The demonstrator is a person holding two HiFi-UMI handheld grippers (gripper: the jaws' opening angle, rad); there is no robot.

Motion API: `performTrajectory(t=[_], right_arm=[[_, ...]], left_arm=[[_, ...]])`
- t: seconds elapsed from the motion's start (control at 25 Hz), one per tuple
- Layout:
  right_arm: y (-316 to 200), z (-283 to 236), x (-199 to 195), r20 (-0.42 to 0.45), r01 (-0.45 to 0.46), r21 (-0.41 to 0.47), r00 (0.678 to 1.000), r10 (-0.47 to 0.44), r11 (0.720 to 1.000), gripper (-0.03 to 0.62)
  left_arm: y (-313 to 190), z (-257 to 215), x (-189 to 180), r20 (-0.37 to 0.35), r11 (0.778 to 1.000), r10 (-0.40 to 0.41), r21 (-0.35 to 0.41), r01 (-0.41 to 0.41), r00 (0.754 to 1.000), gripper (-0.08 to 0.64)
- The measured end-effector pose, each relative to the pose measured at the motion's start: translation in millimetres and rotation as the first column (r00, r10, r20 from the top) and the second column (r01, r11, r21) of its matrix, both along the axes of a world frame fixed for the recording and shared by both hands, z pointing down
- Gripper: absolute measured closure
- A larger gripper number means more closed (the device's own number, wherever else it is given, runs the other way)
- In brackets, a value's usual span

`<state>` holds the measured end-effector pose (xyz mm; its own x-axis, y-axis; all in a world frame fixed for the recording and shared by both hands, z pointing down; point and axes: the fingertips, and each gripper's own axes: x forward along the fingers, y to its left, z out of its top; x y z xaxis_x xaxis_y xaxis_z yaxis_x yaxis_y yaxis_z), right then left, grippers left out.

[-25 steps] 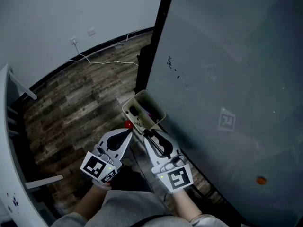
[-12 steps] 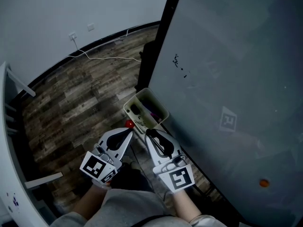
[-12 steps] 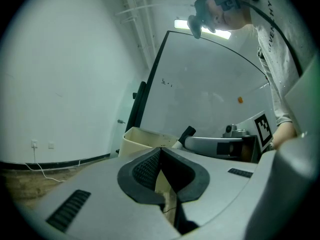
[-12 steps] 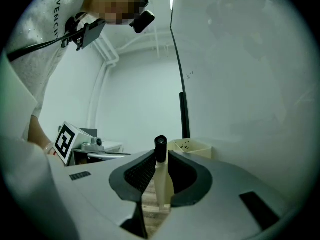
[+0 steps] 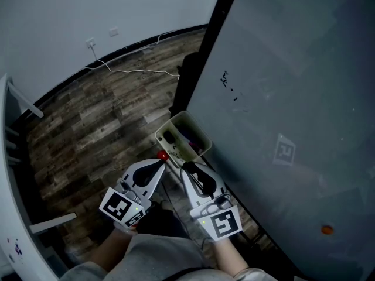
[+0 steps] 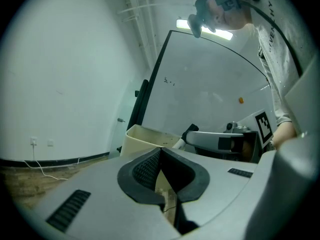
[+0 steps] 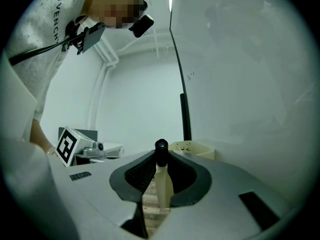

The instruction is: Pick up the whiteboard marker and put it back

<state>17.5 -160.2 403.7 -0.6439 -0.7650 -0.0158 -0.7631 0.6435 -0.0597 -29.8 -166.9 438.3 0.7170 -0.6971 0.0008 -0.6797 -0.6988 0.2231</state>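
The fingers of the right gripper point(image 7: 160, 156) were clamped on the whiteboard marker point(image 7: 163, 186). Its black cap stood just clear of the tips and its pale barrel ran back between the pads. The fingers of the left gripper point(image 6: 160, 151) were pressed together with nothing between them, and it sat just beside the right one.

Just ahead of both tips was the open beige holder box point(image 5: 188, 126), fixed against the lower edge of the whiteboard point(image 5: 293, 98). It already held some dark items. A small red object point(image 5: 162, 156) lay near the left tip; what it was could not be told.

Procedure, as judged from this position:
1. Carry the marker over the box opening, cap leading.
2. Keep the barrel in line with the box's depth so that the cap clears the near rim.
3. Lower the marker until most of the barrel is inside, then part the fingers.
4. Keep the left gripper clear of the rim.

Risk: releasing early would likely drop the marker onto the wooden floor point(image 5: 94, 122).
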Motion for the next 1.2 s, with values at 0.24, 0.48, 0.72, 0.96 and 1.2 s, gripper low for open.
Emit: performTrajectory(t=[0.24, 0.48, 0.72, 0.96, 1.2], right_arm=[[-0.6, -1.9, 2.1, -0.006, -0.012, 0.002, 1.000, 0.012, 1.000, 0.515], [-4.8, -12.7, 4.3, -0.004, -0.015, 0.017, 1.000, 0.015, 1.000, 0.515], [-8.0, -22.1, 6.0, -0.005, -0.020, 0.019, 1.000, 0.020, 1.000, 0.517], [-8.4, -30.5, 7.6, -0.001, -0.023, 0.022, 1.000, 0.023, 0.999, 0.515], [-7.1, -40.4, 10.2, 0.012, -0.026, 0.017, 1.000, 0.026, 1.000, 0.515]], left_arm=[[-2.5, -1.7, -0.9, 0.004, 1.000, 0.002, 0.002, -0.002, 1.000, 0.545], [-4.7, -5.4, -2.0, 0.006, 1.000, 0.002, 0.008, -0.002, 1.000, 0.545], [-6.8, -10.0, -3.8, 0.008, 1.000, 0.002, 0.017, -0.003, 1.000, 0.545], [-8.0, -16.2, -6.7, 0.009, 1.000, 0.001, 0.029, -0.001, 1.000, 0.545], [-7.1, -21.1, -8.4, 0.012, 0.999, 0.000, 0.037, 0.000, 1.000, 0.545]])
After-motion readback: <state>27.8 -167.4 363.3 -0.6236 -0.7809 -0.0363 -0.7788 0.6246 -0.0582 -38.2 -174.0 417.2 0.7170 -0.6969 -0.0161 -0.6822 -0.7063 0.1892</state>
